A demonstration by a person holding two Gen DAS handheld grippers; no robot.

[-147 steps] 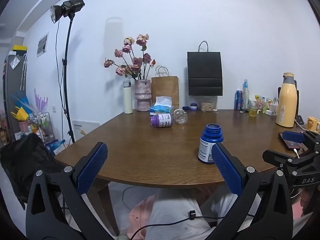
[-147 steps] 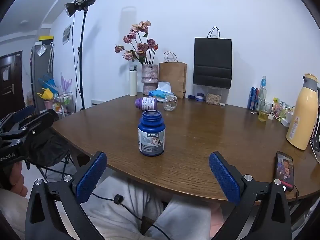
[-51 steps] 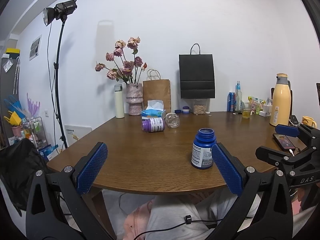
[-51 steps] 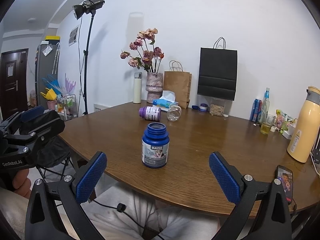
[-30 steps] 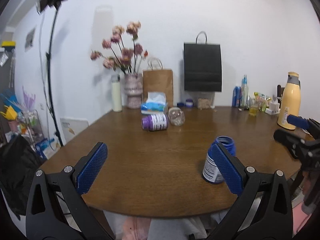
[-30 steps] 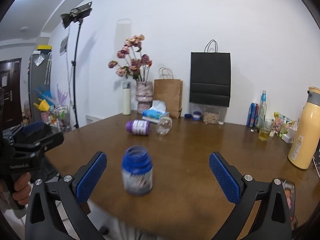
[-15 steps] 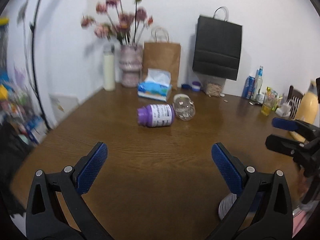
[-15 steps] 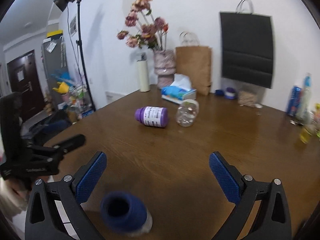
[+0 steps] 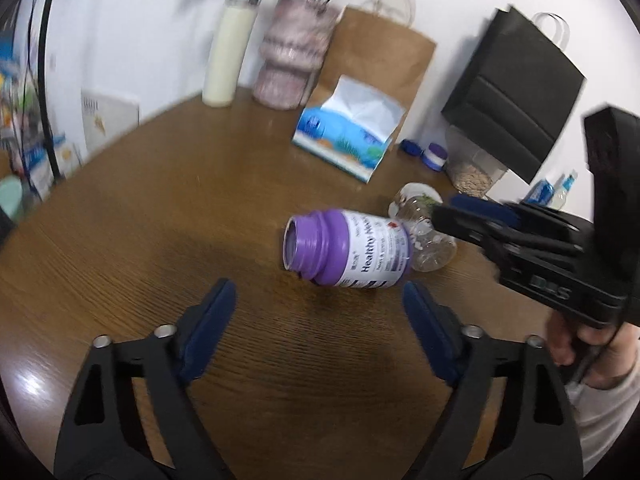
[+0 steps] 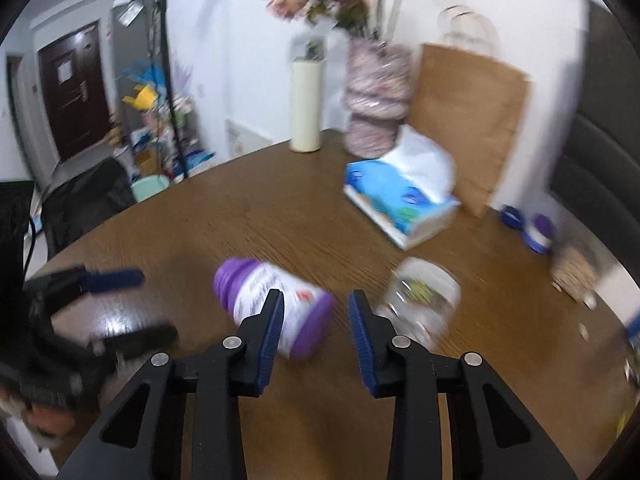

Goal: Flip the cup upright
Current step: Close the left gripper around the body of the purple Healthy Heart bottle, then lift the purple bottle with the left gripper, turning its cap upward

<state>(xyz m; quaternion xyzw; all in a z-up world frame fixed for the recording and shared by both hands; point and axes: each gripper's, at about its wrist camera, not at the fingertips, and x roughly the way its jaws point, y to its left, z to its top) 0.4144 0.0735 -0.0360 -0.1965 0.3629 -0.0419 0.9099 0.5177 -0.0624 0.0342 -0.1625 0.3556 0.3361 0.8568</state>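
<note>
A purple bottle [image 9: 348,254] with a white label lies on its side on the brown table [image 9: 160,216], its open mouth facing left. A clear jar [image 9: 424,240] lies on its side just behind it, touching or nearly so. My left gripper [image 9: 318,300] is open, its fingertips a little short of the purple bottle. In the right wrist view the right gripper [image 10: 316,300] is open but narrowed, hovering over the base end of the purple bottle [image 10: 272,300], with the clear jar [image 10: 420,300] to its right. Neither gripper holds anything.
A blue tissue box [image 9: 348,140], a patterned vase [image 9: 292,64], a cream flask [image 9: 230,52] and brown [image 9: 384,60] and black [image 9: 516,76] paper bags stand behind the bottles. Small lids [image 10: 536,232] lie at the right. A hand [image 9: 580,344] holds the right gripper's handle.
Both grippers have moved forward over the table to the purple bottle and clear jar. The right gripper's fingers have narrowed. The blue bottle has dropped out of view.
</note>
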